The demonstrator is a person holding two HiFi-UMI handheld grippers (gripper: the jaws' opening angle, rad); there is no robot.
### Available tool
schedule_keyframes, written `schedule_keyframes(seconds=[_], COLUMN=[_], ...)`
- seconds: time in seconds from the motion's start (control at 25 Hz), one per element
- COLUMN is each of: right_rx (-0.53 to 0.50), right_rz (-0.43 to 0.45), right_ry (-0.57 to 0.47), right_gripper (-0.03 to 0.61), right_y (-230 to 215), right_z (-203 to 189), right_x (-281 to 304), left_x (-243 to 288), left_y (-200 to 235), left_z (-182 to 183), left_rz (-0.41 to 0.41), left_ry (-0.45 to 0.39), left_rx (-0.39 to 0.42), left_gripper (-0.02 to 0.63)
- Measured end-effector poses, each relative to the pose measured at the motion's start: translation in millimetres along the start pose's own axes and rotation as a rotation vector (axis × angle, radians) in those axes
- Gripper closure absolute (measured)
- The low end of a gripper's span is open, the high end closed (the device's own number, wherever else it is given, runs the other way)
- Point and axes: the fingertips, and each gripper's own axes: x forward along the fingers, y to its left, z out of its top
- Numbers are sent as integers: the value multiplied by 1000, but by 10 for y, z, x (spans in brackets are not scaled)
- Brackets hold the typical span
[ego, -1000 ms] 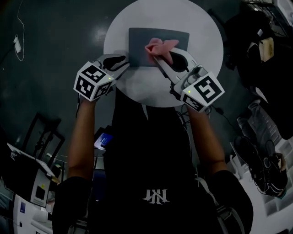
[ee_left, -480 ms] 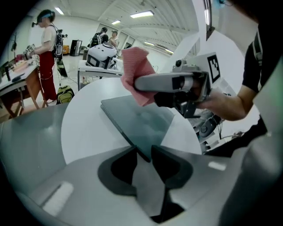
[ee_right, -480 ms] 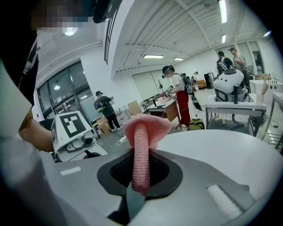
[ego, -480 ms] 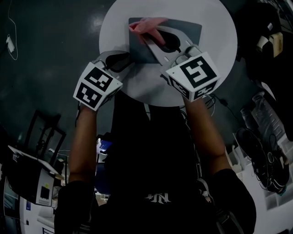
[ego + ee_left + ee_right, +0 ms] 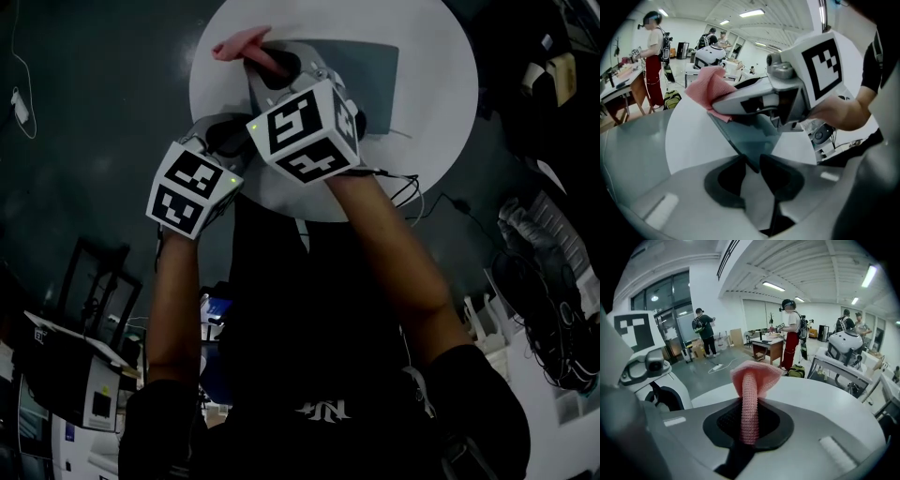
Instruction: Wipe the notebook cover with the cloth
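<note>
notebook (image 5: 377, 73) long axis L-R, cloth (image 5: 238, 43) in R gripper (image 5: 270, 62)

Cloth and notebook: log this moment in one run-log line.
left gripper: shut on notebook corner | right gripper: shut on pink cloth | cloth position: notebook's left edge | surface: round white table

- Left gripper (image 5: 752, 165): pale grey moulded shell; black rounded pads (image 5: 723, 182) on the inner faces.
- Right gripper (image 5: 749, 420): matching grey shell, with black textured pads.
- Left marker cube (image 5: 190, 187): white faces carrying black square markers; green light at one edge.
- Right marker cube (image 5: 305, 131): same pattern, also with a green light.
- Thin black cables (image 5: 401, 192) trail from the right gripper's base.
- Shirt (image 5: 309, 309): black, short-sleeved, with a white emblem (image 5: 319, 404) on the chest.
</note>
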Motion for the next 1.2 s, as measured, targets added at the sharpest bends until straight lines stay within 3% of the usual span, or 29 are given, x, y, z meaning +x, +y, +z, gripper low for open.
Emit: schedule_keyframes(seconds=[0.28,1.2], right_rx=[-85,-53], right_rz=[-54,-171], right_ry=[62,90], right_gripper=[549,549], right_y=[-52,-669], right_z=[-79,-480], right_x=[-5,-491], left_x=[50,-67], left_y=[-21,104], left_z=[23,-63], left_rz=[35,88], left_ry=[22,94], left_rx=[0,-24], left_gripper=[515,515])
